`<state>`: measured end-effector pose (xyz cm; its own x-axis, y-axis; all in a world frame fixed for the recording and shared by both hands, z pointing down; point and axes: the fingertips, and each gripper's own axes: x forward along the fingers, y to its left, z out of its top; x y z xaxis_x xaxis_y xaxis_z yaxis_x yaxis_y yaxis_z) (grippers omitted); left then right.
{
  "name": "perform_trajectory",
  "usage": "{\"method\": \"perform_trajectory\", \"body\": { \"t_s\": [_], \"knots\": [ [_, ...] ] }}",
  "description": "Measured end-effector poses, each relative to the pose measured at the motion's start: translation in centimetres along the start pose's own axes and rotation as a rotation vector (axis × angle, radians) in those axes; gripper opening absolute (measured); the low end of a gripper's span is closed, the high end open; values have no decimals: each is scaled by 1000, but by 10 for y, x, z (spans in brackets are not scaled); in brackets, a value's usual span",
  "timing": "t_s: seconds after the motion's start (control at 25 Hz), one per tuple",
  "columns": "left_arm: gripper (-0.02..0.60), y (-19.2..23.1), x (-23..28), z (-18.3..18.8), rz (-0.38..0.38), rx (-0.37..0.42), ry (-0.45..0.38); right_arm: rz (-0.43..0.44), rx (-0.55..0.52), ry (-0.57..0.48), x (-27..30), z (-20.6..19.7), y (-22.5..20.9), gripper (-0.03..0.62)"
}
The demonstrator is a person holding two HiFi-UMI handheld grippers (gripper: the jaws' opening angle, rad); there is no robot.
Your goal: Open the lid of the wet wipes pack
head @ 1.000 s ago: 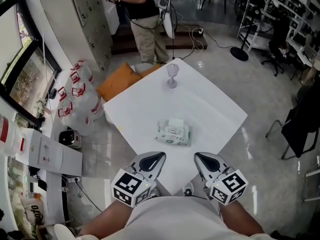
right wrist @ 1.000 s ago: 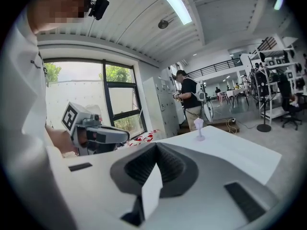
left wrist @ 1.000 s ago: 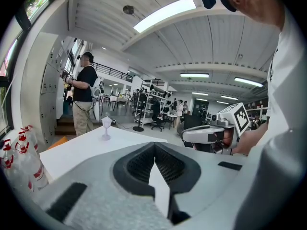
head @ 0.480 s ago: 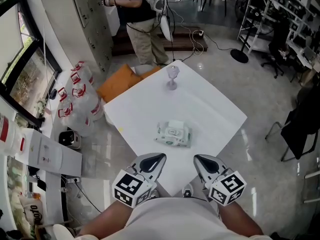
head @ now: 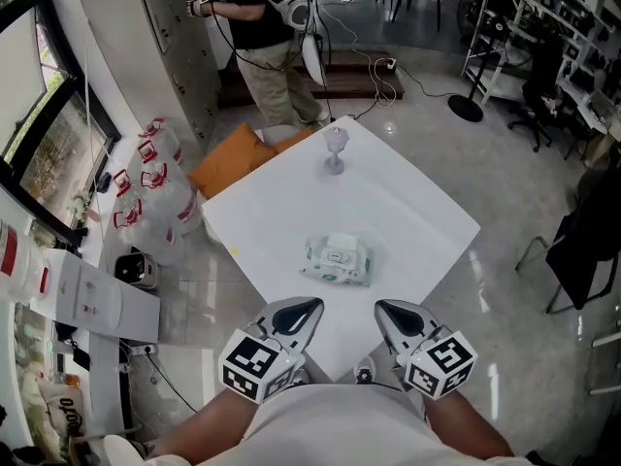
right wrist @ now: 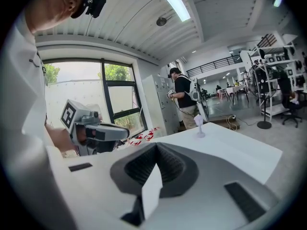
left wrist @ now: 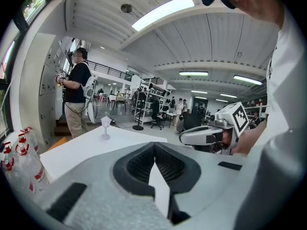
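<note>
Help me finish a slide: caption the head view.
Left tool and right tool, both shut, hover short of the closed wet wipes pack on the table.

One table (head: 398,212), one wet wipes pack (head: 338,259), one goblet (head: 335,149), two grippers (head: 307,308) (head: 387,309), and perhaps six bottles (head: 146,194).

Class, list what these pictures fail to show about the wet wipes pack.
- Head view: print on the wet wipes pack is too small to read, and which edge of the lid lifts is unclear.
- Left gripper view: the pack is hidden behind the body of the left hand-held gripper.
- Right gripper view: likewise, behind the right hand-held gripper.
</note>
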<state>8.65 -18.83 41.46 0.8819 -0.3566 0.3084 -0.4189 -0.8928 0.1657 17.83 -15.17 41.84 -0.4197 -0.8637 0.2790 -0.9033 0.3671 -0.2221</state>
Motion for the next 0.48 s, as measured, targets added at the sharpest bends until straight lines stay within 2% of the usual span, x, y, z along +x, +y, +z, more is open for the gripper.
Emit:
{"method": "perform_trajectory", "body": {
  "t_s": [0.48],
  "knots": [
    [8,7,6,0,0,-2,3,6,-2,4,7,0,-5,5]
  ]
}}
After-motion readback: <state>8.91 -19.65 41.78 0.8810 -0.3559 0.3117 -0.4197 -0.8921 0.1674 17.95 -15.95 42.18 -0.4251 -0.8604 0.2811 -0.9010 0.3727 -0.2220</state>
